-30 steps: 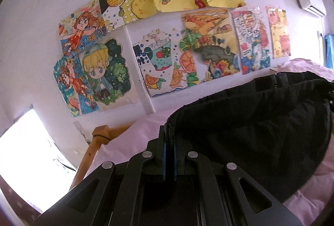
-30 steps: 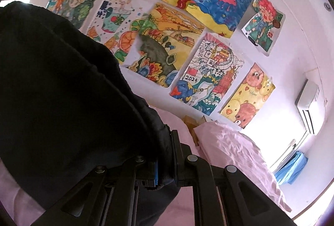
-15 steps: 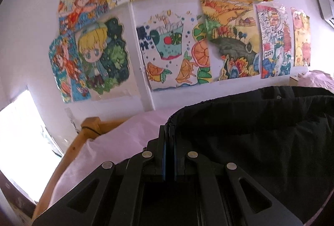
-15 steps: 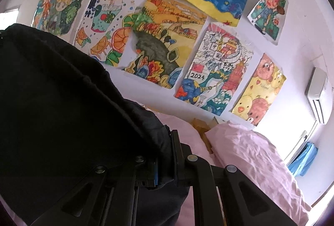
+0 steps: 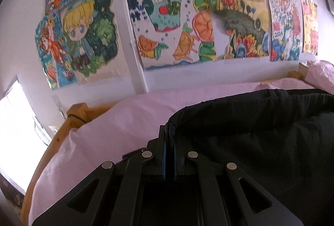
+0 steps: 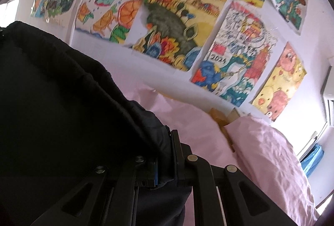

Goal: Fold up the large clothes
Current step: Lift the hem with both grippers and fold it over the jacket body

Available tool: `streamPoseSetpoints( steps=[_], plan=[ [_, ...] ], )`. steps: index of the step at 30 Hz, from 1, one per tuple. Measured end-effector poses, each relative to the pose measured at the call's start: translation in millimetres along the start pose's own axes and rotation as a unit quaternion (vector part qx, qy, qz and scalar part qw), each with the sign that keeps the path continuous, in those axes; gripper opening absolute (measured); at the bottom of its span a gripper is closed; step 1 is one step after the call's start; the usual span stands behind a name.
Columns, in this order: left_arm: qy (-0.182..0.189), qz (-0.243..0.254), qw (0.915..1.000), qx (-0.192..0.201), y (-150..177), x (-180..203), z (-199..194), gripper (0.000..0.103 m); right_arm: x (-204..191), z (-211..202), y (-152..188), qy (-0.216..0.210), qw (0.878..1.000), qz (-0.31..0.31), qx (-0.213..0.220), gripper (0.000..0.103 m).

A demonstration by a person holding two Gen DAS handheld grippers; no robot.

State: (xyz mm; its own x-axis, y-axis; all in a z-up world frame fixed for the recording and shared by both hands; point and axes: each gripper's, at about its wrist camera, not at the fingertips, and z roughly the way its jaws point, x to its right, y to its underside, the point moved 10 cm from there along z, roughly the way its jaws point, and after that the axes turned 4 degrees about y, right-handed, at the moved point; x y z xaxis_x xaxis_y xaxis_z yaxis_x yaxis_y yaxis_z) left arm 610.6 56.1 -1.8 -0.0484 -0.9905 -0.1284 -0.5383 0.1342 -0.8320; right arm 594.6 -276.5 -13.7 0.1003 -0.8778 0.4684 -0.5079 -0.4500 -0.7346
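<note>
A large black garment hangs stretched between my two grippers above a bed with a pink sheet. My left gripper is shut on the garment's left upper corner, and the cloth spreads to the right. In the right wrist view the same black garment fills the left half. My right gripper is shut on its right upper corner, with dark cloth bunched between the fingers.
The bed has a wooden frame at its left end and a pink pillow at its right end. A wall of coloured drawings stands close behind the bed. A bright window is at the left, an air conditioner at the right.
Both grippers have lowered and tipped down with the garment. The drawings have risen in both views and more pink sheet shows. The grips have not changed.
</note>
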Motion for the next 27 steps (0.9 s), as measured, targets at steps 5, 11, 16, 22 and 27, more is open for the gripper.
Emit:
streamPoseSetpoints(
  steps=[5,11,16,22,27],
  plan=[
    [0.002,0.009,0.9998,-0.019,16,3,23,0.004,-12,24,14,-0.018,1.000,-0.002,-0.026,0.010],
    [0.005,0.011,0.9992,-0.037,31,5,43,0.004,-25,40,26,-0.039,0.999,-0.006,-0.038,0.011],
    [0.007,0.006,0.9990,-0.044,38,4,54,0.004,-30,49,27,-0.041,0.998,-0.007,-0.043,0.012],
    [0.011,0.002,0.9980,-0.062,49,5,71,0.004,-40,64,35,-0.044,0.998,-0.009,-0.049,0.012],
    [0.016,0.000,0.9972,-0.073,56,7,80,0.005,-46,75,43,-0.051,0.997,-0.006,-0.054,0.014]
  ],
)
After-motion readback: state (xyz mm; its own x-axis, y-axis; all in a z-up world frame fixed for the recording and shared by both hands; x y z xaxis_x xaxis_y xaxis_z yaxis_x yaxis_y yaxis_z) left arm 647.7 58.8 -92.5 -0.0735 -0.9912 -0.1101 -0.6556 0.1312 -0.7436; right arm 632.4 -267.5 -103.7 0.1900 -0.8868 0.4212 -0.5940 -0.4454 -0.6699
